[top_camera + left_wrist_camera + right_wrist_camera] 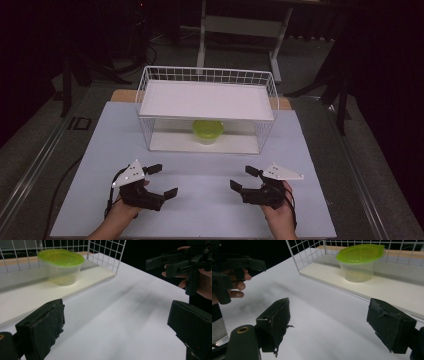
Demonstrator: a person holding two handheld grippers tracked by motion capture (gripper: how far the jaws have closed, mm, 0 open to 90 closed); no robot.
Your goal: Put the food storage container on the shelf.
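Note:
A clear plastic tub with a lime green lid (208, 131) (61, 266) (359, 262) stands on the lower shelf of a white wire rack (206, 107) at the middle of the table. My left gripper (163, 180) (115, 327) hovers over the white tabletop near its front left, open and holding nothing. My right gripper (245, 177) (332, 322) sits at the front right, open and holding nothing too. Both point inward toward each other and toward the rack. The tub is well beyond both grippers.
The rack has a flat white top shelf (207, 100) with a wire rim and wire side walls (106, 252). White tabletop (200, 195) stretches between the grippers and the rack. A metal frame stand (240, 25) and dark floor lie beyond the table.

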